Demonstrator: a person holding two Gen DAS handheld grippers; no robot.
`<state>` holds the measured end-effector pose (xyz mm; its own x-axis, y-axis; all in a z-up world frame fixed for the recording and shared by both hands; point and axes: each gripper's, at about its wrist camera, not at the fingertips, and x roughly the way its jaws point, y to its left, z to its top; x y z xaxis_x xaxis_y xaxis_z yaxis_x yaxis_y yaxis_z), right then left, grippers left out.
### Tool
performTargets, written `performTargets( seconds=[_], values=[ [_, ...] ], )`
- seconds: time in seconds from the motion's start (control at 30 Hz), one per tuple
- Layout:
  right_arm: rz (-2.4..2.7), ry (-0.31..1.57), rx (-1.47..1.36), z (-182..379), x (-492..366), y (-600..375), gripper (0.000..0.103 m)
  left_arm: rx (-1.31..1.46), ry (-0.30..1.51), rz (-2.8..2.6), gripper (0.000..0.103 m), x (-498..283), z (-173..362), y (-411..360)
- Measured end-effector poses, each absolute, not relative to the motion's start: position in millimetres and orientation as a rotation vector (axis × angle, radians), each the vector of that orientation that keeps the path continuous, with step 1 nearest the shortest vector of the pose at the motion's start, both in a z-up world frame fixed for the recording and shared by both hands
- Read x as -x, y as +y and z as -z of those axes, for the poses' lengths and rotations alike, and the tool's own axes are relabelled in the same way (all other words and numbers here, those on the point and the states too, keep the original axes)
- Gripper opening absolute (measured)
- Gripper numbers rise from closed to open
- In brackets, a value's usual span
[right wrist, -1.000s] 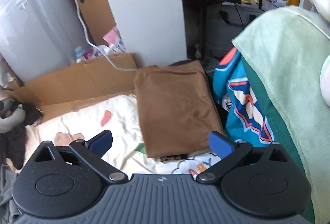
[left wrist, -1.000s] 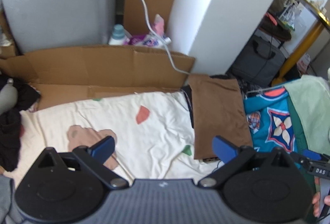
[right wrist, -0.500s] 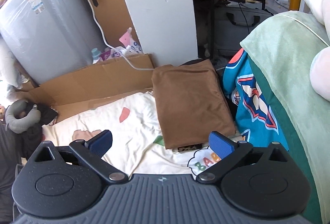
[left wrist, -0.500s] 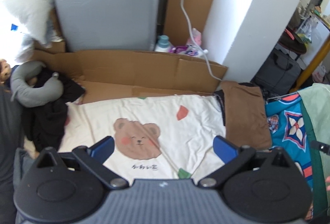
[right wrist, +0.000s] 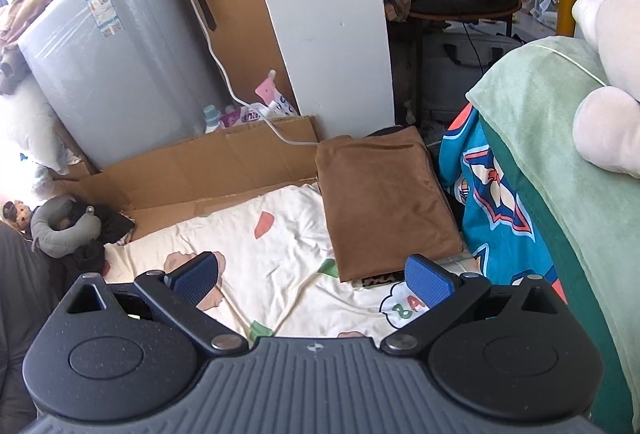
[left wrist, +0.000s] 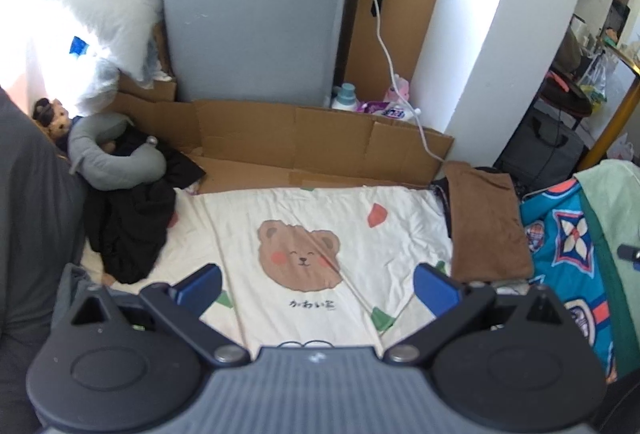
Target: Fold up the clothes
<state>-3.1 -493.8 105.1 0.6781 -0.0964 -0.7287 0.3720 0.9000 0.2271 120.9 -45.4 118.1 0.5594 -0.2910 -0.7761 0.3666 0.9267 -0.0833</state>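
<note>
Left wrist view, left gripper [left wrist: 318, 284] spread wide over bear sheet [left wrist: 320, 218], folded brown garment [left wrist: 486, 222] at its right edge

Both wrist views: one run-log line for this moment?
left tool: open, empty | right tool: open, empty | brown garment: folded | black clothes: unfolded heap

A cream sheet with a bear face [left wrist: 320, 234] is spread flat and carries the clothes. A folded brown cloth [left wrist: 486, 222] lies on its right edge. A heap of black clothes [left wrist: 132, 230] sits on its left edge. Flat cardboard [left wrist: 312, 138] lies just behind the sheet.
</note>
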Motion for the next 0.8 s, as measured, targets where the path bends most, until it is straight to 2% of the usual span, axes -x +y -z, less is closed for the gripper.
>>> performTargets(
  seconds=[0.47, 0.8],
  values=[
    [0.161, 0.753, -0.299, -116, 30, -444, 0.103, -0.01, 0.802, 0.139, 0.103, -55, -113, 29],
    [-0.022, 0.789, -0.203, -83, 23, -415, 0.103, 0.046, 0.843, -0.021, 0.103, -21, -79, 68]
  ],
)
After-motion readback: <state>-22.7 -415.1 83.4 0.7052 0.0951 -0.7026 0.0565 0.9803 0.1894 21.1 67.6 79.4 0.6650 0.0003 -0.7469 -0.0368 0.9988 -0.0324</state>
